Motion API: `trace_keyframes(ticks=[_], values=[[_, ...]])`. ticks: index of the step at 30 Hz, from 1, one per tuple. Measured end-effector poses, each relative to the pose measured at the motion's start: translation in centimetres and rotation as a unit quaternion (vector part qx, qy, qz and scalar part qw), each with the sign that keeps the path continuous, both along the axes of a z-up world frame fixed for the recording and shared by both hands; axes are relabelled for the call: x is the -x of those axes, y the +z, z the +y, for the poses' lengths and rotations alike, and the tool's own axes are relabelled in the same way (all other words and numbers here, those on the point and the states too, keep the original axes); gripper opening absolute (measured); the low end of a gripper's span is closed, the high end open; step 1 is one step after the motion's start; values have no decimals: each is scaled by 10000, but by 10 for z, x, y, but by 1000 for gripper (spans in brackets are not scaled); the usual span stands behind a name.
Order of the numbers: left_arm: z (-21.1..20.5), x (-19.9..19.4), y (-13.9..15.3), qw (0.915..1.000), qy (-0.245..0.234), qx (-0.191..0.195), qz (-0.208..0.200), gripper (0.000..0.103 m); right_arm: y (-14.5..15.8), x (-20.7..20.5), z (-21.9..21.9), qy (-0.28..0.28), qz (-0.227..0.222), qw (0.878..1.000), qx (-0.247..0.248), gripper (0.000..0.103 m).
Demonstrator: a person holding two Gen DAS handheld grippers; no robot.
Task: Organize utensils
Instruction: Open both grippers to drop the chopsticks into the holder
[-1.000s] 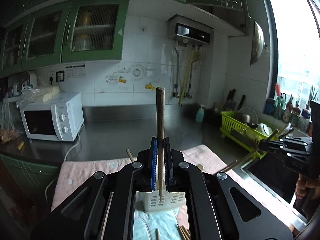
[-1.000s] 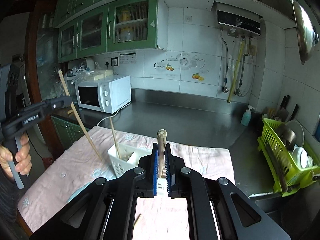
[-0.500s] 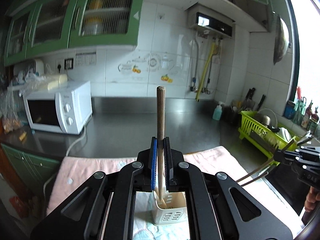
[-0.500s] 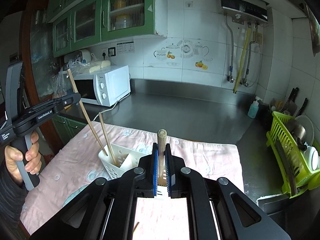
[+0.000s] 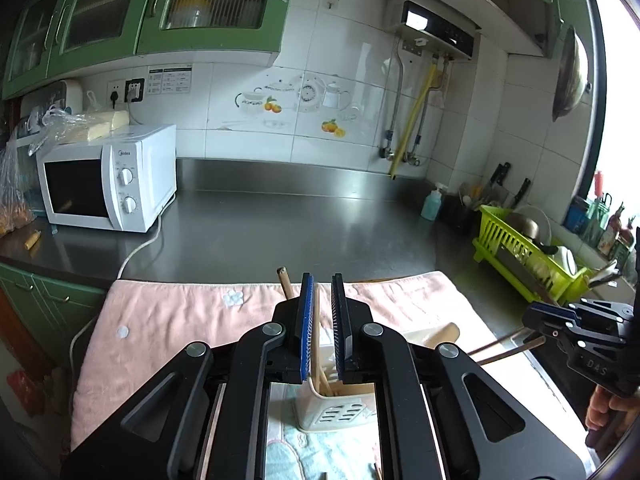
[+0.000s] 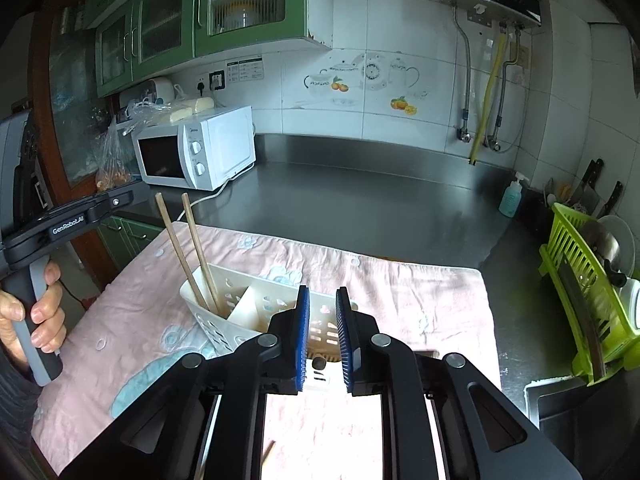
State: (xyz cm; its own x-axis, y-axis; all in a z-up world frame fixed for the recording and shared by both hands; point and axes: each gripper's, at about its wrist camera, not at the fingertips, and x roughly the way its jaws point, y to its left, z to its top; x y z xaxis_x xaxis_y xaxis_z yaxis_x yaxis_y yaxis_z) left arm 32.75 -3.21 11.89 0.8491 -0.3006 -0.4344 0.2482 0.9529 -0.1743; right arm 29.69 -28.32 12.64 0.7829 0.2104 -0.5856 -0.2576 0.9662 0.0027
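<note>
A white slotted caddy (image 6: 216,332) lies on a pink towel (image 6: 400,292). Two chopsticks (image 6: 200,252) lean in its left compartment, their tops beside my left gripper (image 6: 128,198), which a hand holds. In the left wrist view, my left gripper (image 5: 322,280) hangs over the caddy (image 5: 336,416). Its jaws are opening, and one thin chopstick (image 5: 318,328) stands loose between them. My right gripper (image 6: 322,292) is above the caddy's near end, also opening. A dark round stick end (image 6: 319,362) sits low in the gap, untouched by the pads.
A white microwave (image 6: 196,148) stands at the back left on the steel counter (image 6: 380,200). A green dish rack (image 6: 580,280) and a soap bottle (image 6: 510,196) are at the right, with a sink edge (image 6: 552,392) below. A loose chopstick (image 6: 268,454) lies on the towel.
Both grippers have come down over the caddy. Their jaws, shut on upright sticks before, now stand apart. The sticks have slid down into the caddy.
</note>
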Motion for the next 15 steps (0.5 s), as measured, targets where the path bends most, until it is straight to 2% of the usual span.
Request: trace_keyframes(ticks=[3, 8, 10, 12, 15], values=[[5, 13, 3, 10000, 3, -10, -31, 15, 5, 16, -2, -82, -192, 9998, 37, 26], [15, 50, 4, 9999, 49, -86, -41, 25, 10, 60, -3, -96, -413, 9991, 18, 27], [18, 70, 1, 9997, 101, -200, -43, 28, 5, 83, -1, -65, -452, 9990, 11, 27], [24, 92, -6, 9997, 100, -218, -11, 35, -2, 104, 1, -44, -433, 9990, -31, 28], [31, 121, -19, 9995, 108, -294, 59, 38, -24, 136, 8, 21, -275, 9996, -116, 28]])
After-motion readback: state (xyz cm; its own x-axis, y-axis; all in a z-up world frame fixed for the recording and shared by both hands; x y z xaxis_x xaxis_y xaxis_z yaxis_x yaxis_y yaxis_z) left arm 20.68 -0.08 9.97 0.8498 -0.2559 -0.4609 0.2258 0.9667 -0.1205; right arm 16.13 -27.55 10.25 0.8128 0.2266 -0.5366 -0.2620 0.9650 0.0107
